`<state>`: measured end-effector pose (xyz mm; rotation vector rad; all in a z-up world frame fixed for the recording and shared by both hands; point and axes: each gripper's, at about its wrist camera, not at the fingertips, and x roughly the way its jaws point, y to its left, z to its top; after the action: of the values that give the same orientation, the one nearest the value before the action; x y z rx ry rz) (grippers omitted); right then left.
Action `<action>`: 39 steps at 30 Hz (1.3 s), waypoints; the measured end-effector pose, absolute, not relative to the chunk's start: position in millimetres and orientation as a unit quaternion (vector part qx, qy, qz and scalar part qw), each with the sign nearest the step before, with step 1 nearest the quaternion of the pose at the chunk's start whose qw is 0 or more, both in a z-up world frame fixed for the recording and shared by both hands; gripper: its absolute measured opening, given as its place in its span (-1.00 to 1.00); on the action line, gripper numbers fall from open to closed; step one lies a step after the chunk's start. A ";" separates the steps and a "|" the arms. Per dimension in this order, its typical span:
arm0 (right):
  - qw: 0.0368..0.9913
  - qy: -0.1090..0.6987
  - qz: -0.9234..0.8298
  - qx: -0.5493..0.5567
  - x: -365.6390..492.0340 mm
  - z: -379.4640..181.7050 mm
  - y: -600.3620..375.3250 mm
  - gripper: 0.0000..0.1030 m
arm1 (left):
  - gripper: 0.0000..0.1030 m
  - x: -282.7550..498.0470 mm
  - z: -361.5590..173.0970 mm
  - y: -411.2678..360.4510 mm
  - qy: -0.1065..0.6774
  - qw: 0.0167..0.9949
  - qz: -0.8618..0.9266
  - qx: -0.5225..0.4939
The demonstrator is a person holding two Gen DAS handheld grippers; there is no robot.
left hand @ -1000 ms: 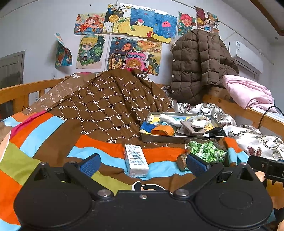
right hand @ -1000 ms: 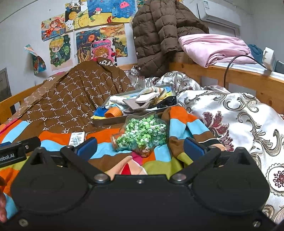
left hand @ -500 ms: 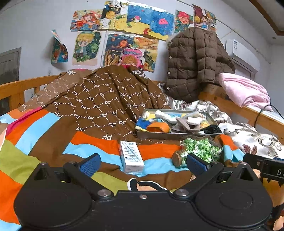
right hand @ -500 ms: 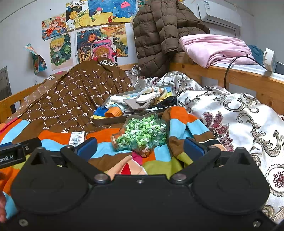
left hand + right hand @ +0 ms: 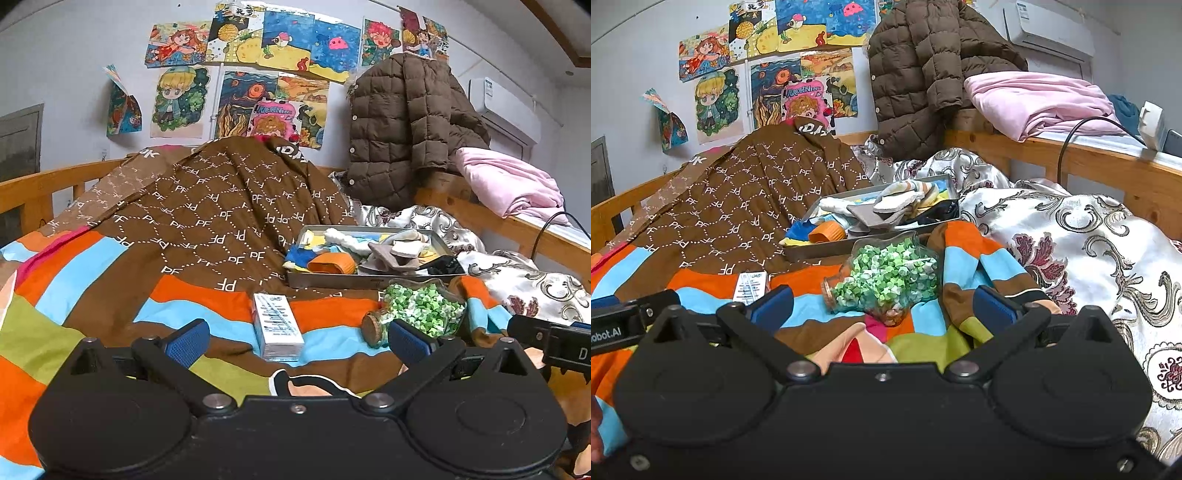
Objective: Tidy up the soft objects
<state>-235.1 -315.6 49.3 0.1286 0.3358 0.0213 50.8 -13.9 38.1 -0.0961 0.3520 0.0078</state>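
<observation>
Left gripper (image 5: pixel 297 341): fingers spread wide, holding nothing, above the striped blanket (image 5: pixel 55 332).
Right gripper (image 5: pixel 882 304): fingers wide apart, empty.
Soft items: piled in a metal tray (image 5: pixel 369 282) on the bed.
Jar (image 5: pixel 886 278): lying on its side just before the tray.
Small box (image 5: pixel 277 326): beside the jar.

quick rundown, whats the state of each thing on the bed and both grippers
left gripper: open, empty
right gripper: open, empty
metal tray: full of socks and soft bits
glass bottle of green paper stars: on its side, corked
white box: lying flat on the striped blanket
brown jacket: hanging at the wall
pink blanket: folded on the ledge
</observation>
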 end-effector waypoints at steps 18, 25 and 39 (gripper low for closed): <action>0.984 0.167 0.013 0.060 -232.9 48.5 -319.5 0.99 | 0.99 50.8 38.6 -13.8 0.172 0.984 0.004 -0.044; 0.984 0.168 0.015 0.059 -232.4 48.6 -322.5 0.99 | 0.99 51.0 37.0 -12.5 0.174 0.984 0.000 -0.039; 0.984 0.168 0.015 0.059 -232.5 48.6 -322.6 0.99 | 0.99 51.6 36.5 -11.9 0.173 0.984 0.000 -0.037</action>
<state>-232.5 -322.6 48.6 0.1179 0.3377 0.0308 51.6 -11.9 36.5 -0.0735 0.3486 -0.0009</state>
